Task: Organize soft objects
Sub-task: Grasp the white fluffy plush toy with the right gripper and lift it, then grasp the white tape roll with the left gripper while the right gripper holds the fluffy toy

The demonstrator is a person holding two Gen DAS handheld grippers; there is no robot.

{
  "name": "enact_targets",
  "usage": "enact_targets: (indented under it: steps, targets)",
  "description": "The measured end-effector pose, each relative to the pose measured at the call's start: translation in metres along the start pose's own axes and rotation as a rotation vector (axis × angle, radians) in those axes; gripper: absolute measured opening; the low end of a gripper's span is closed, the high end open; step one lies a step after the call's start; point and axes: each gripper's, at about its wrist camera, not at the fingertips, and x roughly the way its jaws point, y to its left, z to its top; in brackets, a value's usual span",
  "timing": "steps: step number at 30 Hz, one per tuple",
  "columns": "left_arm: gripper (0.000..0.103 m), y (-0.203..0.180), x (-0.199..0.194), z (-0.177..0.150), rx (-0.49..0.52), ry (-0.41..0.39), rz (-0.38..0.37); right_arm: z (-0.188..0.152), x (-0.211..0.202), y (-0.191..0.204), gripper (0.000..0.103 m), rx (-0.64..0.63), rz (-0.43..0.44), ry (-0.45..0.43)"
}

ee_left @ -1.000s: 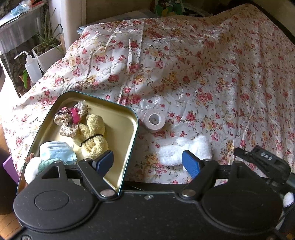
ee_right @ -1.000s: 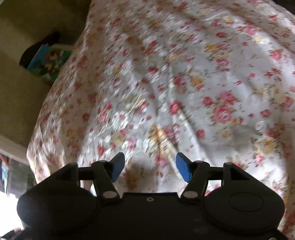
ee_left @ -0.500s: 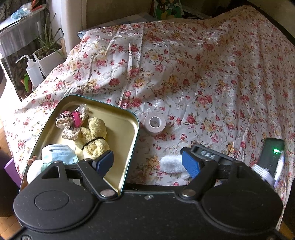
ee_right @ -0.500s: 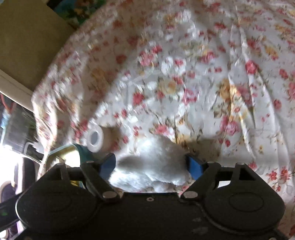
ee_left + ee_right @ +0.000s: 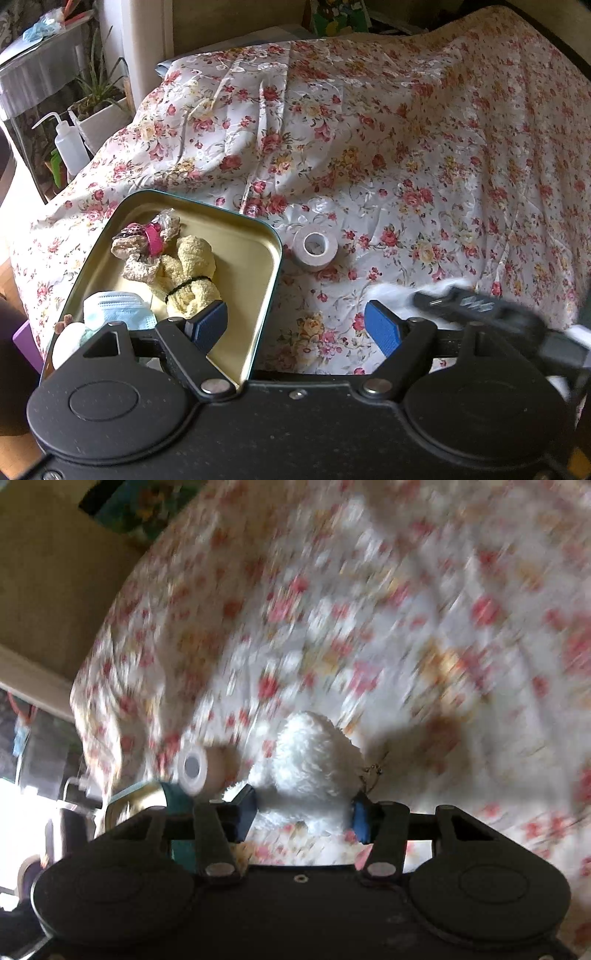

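Observation:
An open gold tin [image 5: 236, 221] lies on the floral bedspread [image 5: 406, 129], holding a yellow fluffy bundle [image 5: 192, 273], brownish scrunchies [image 5: 142, 245] and a blue face mask [image 5: 118, 310]. My left gripper [image 5: 295, 328] hangs open over the tin's near right corner, gripping nothing. A roll of white tape [image 5: 316, 248] sits just right of the tin. Further right, a white fluffy toy [image 5: 314, 768] sits between the closing jaws of my right gripper [image 5: 303, 814], whose pads press into its fur. In the left wrist view that right gripper [image 5: 480, 306] is blurred and covers most of the toy [image 5: 384, 291].
The bed's left edge drops to a white squeeze bottle [image 5: 70, 144] and a potted plant [image 5: 99, 118]. A purple item [image 5: 26, 343] shows low on the left. In the right wrist view the tape roll [image 5: 195, 766] and the tin's teal wall [image 5: 181, 797] lie left of the toy.
My right gripper came in over the white fluffy toy, spread wide around it, then narrowed onto it. The left gripper stayed put and open.

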Motion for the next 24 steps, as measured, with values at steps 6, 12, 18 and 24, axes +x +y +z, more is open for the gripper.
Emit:
enact_targets:
  steps: [6, 12, 18, 24]
  targets:
    - [0.077, -0.011, 0.013, 0.004, 0.016, -0.006, -0.011, 0.011, -0.057, -0.02, 0.051, -0.02, -0.114, -0.198]
    - [0.077, -0.024, 0.03, 0.022, 0.025, -0.059, 0.008, 0.024, -0.078, -0.046, 0.051, 0.015, -0.18, -0.296]
    - [0.077, -0.041, 0.071, 0.037, 0.041, -0.021, 0.0, 0.028, -0.072, -0.055, 0.051, 0.037, -0.172, -0.283]
    - [0.077, -0.049, 0.111, 0.039, 0.075, 0.012, 0.028, 0.025, -0.071, -0.053, 0.051, 0.019, -0.171, -0.296]
